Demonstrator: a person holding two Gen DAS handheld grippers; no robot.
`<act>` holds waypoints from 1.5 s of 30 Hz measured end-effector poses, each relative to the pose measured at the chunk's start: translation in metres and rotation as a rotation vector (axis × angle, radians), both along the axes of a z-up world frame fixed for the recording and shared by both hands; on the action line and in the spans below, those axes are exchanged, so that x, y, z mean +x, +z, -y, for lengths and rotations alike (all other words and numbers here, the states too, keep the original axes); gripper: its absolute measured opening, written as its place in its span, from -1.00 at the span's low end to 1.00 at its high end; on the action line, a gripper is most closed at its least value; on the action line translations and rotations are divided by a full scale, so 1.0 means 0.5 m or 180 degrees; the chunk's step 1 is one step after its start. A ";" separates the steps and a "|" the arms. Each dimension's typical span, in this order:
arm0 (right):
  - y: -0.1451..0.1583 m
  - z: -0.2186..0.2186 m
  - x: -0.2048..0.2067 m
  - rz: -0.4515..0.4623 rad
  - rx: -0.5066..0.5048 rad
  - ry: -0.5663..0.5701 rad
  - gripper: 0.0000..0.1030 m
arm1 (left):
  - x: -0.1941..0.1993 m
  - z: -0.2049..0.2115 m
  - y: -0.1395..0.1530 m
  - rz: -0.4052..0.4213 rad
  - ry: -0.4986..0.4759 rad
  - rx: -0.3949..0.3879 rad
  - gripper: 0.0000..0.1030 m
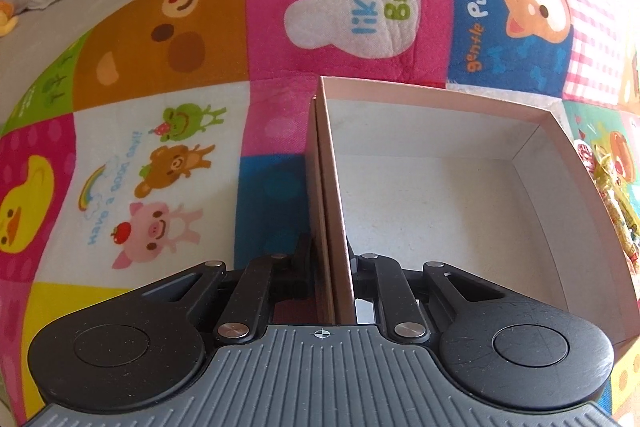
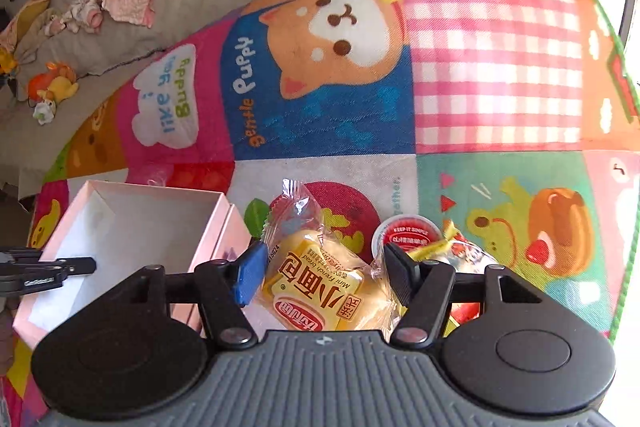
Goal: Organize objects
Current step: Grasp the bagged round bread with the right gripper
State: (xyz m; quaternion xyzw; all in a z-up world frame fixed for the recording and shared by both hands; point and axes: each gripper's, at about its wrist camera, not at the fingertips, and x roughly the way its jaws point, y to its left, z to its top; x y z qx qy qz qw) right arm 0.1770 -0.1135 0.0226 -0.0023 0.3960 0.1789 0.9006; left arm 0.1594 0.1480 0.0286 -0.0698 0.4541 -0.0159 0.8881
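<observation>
The left tool (image 1: 332,267) is clamped on the near side wall of the pink box (image 1: 440,187), one finger outside the wall and one inside, jaws nearly together with only the cardboard between them. The box sits open and empty on the patchwork play mat (image 1: 160,67), its white floor stretching ahead and to the right of this tool. In the right wrist view the same tool (image 2: 76,265) shows as a dark finger reaching in over the box (image 2: 132,223) wall from the left edge.

The right tool (image 2: 324,273) is about half open, its jaws astride a yellow packet of mini French bread (image 2: 320,291) in a clear wrapper. The blue-padded finger (image 2: 250,277) stands just at the packet's left side and the black finger at its right; whether the pads already press on the wrapper cannot be told. The packet lies on the mat directly ahead of this tool, just right of the box. Beyond the right finger sits a small round cup with a red lid (image 2: 406,237), touching more wrapped snacks (image 2: 460,251).
</observation>
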 end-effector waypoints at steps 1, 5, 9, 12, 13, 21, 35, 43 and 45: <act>0.013 0.016 -0.028 0.0039 0.0043 -0.0018 0.23 | -0.004 0.001 0.000 -0.0002 0.0007 -0.0009 -0.71; 0.048 0.085 -0.149 0.0002 0.0104 -0.0068 0.23 | -0.016 0.008 0.001 0.0011 0.0018 0.0003 -0.70; -0.020 0.088 -0.253 -0.0537 0.0166 0.0113 0.24 | -0.021 0.014 0.002 0.0010 0.0050 -0.0023 -0.69; -0.064 0.068 -0.297 -0.0637 0.0066 0.0210 0.31 | -0.025 0.013 0.002 -0.0004 0.0047 -0.0052 -0.68; -0.065 0.068 -0.304 -0.0586 0.0056 0.0206 0.33 | -0.028 0.014 0.002 -0.0006 0.0037 -0.0053 -0.67; -0.051 0.072 -0.257 -0.0128 0.0092 0.0051 0.51 | -0.031 0.016 0.002 0.0000 0.0019 -0.0024 -0.67; -0.139 0.037 -0.091 -0.0788 0.0805 -0.0324 0.04 | -0.031 0.021 0.001 0.0010 0.0006 0.0016 -0.67; -0.009 0.060 -0.272 -0.0325 0.0374 0.0004 0.02 | -0.031 0.014 0.000 -0.0032 -0.0036 -0.0149 -0.62; 0.020 0.052 -0.321 -0.0254 0.0263 0.0123 0.02 | -0.034 0.009 0.002 -0.0081 -0.0083 -0.0166 -0.60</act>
